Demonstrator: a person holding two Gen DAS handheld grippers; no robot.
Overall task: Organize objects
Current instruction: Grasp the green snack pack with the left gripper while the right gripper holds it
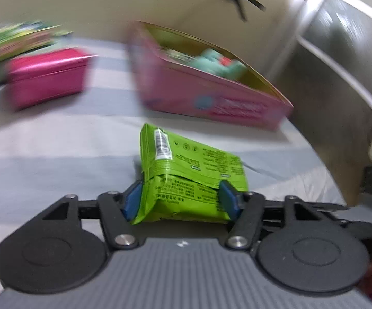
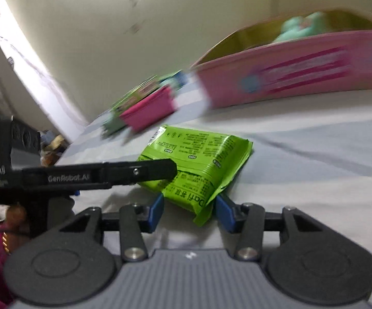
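Observation:
A green snack packet [image 1: 186, 177] sits on the striped bedsheet. My left gripper [image 1: 182, 200] is shut on its near end, the blue pads pressing both sides. In the right wrist view the same packet [image 2: 198, 162] lies just ahead, and the left gripper's black finger [image 2: 139, 172] reaches onto it from the left. My right gripper [image 2: 189, 212] is open, its blue pads either side of the packet's near corner, not pressing it. An open pink box [image 1: 211, 97] holding a teal item [image 1: 217, 64] stands beyond; it also shows in the right wrist view [image 2: 301, 77].
A closed magenta box [image 1: 47, 74] and a green printed pack [image 1: 11, 41] lie at the far left of the bed; both show in the right wrist view [image 2: 150, 108]. A wall runs behind. A white metal bed rail [image 1: 345, 59] stands at the right.

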